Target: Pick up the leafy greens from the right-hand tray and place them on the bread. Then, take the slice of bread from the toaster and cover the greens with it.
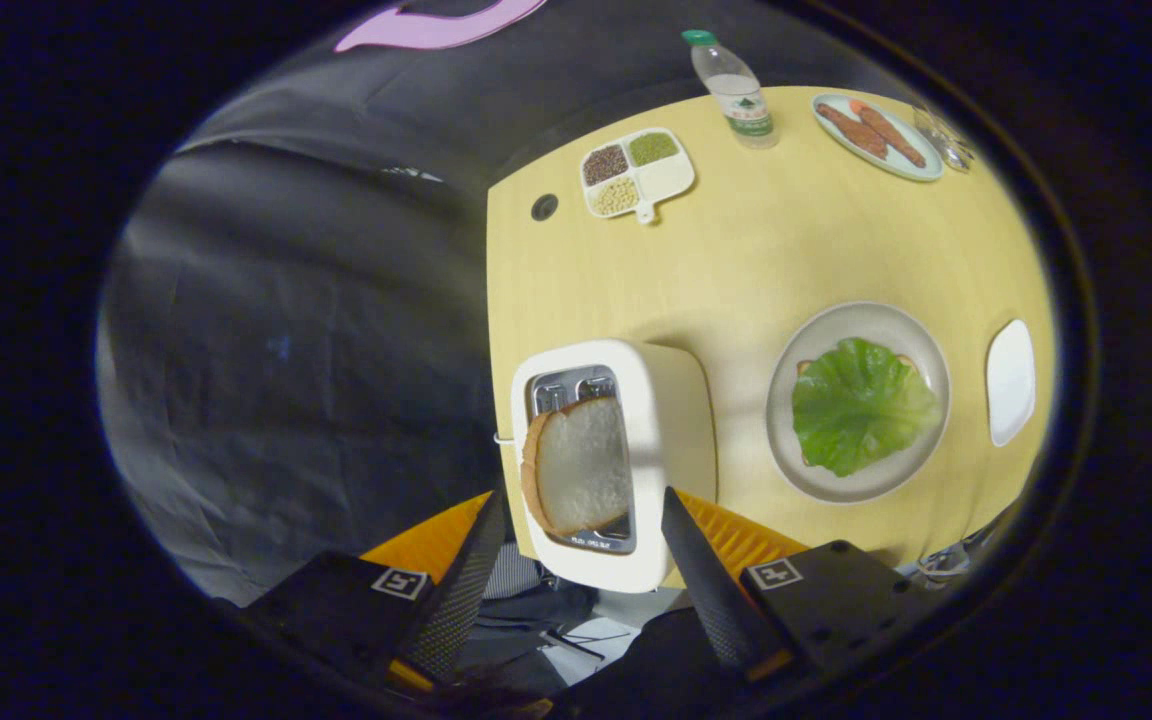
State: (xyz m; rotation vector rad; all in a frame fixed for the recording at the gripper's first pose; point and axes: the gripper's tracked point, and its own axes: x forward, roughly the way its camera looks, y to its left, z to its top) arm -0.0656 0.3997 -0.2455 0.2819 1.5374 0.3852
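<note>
A white toaster (671,440) stands at the near edge of the yellow table (796,250), with a slice of bread (581,465) sticking up out of its slot. My gripper (584,505) is open, its fingers spread to either side of the slice and a little short of it, nothing pressed between them. To the right of the toaster a round grey plate (786,440) holds the leafy greens (861,403) lying flat on another slice of bread (804,368), of which only small corners peek out.
An empty white tray (1010,381) sits right of the plate. At the far side stand a divided dish of beans and grains (636,172), a clear bottle (733,90) and an oval plate with sausages (876,135). Black cloth hangs left of the table.
</note>
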